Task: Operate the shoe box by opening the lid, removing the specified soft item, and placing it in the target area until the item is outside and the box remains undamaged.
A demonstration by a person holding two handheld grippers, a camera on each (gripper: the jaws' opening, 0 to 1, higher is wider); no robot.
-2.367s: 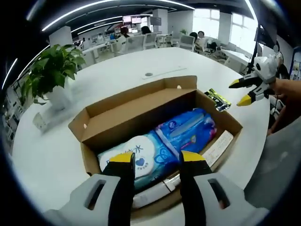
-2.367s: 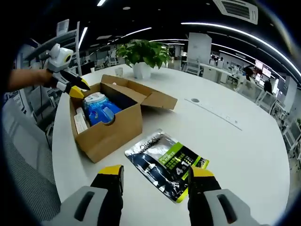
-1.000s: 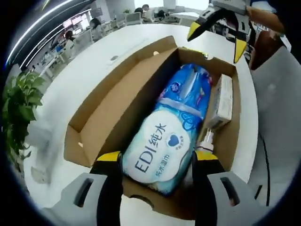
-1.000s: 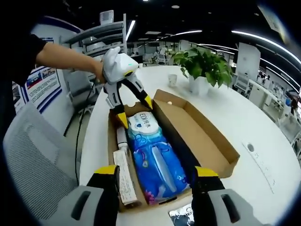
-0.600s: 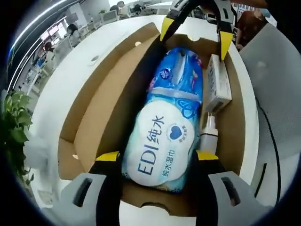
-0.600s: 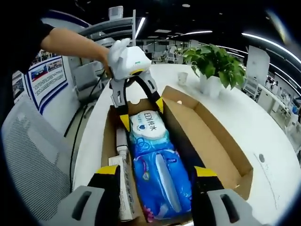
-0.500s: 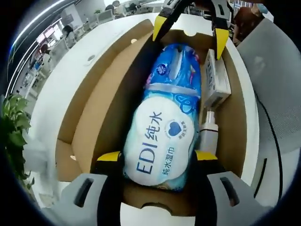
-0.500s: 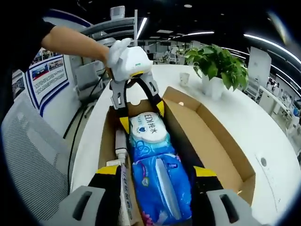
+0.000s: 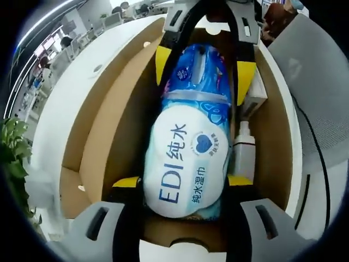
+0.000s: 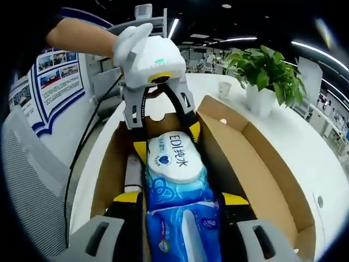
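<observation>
Inside the open shoe box point(image 9: 112, 125) on the white tabletop point(image 9: 65, 87), a long blue-and-white pack of wet wipes point(image 9: 191, 164) lies lengthwise. Both tongs reach down over it from opposite ends. The left tongs point(image 9: 184, 183) straddle the white end printed "EDI", spread wide with a yellow tip on each side of the pack; whether the tips press it cannot be told. The right tongs point(image 10: 182, 199) straddle the blue end the same way, also spread, contact unclear. Beside the pack, against one box wall, lie a white bottle point(image 9: 244, 155) and a small white carton point(image 9: 255, 95). A potted plant point(image 10: 267, 73) stands on the tabletop beyond the box flap.
</observation>
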